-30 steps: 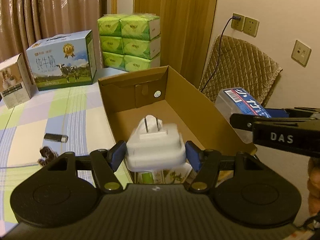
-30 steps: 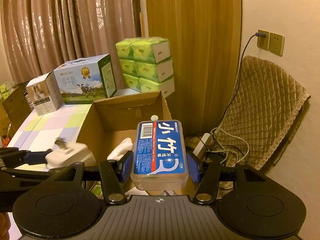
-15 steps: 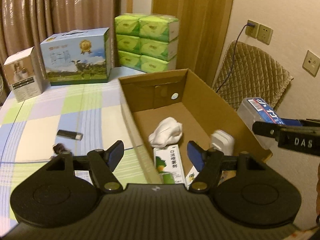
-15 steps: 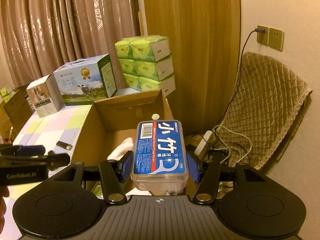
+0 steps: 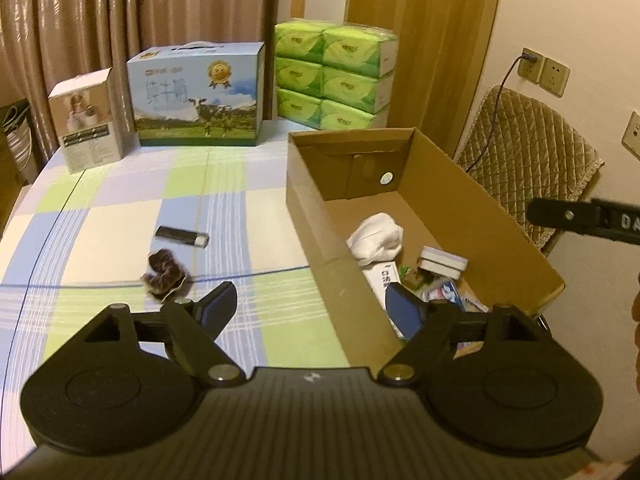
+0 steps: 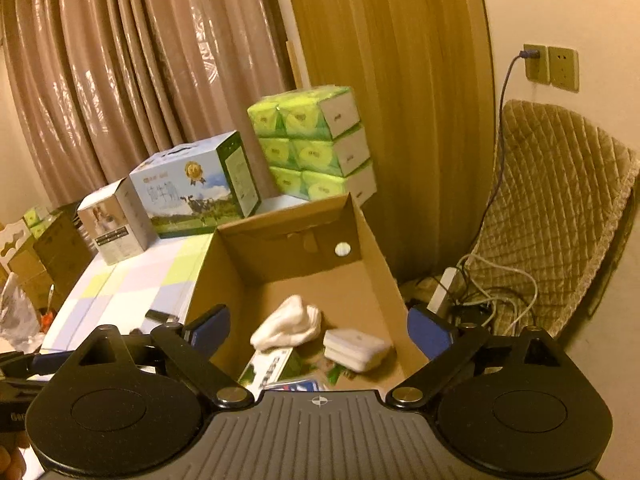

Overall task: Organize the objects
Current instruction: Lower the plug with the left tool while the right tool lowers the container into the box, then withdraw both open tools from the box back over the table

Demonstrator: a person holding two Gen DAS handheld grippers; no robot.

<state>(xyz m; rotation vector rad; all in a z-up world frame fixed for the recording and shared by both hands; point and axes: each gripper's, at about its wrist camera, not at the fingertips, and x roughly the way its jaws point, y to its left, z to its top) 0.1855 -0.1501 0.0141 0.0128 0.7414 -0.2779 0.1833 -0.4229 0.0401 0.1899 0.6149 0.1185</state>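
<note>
On the checked cloth the black lighter (image 5: 182, 236) lies flat, long axis running left to right, pale end toward the cardboard box (image 5: 316, 240); the brown scrunchie (image 5: 163, 274) sits just beside it. The left gripper (image 5: 310, 312) is opening wide, empty, straddling the box's near wall, so a careless swing could nudge the box. The right gripper (image 6: 318, 330), over the box, is opening too, nothing between its pads
</note>
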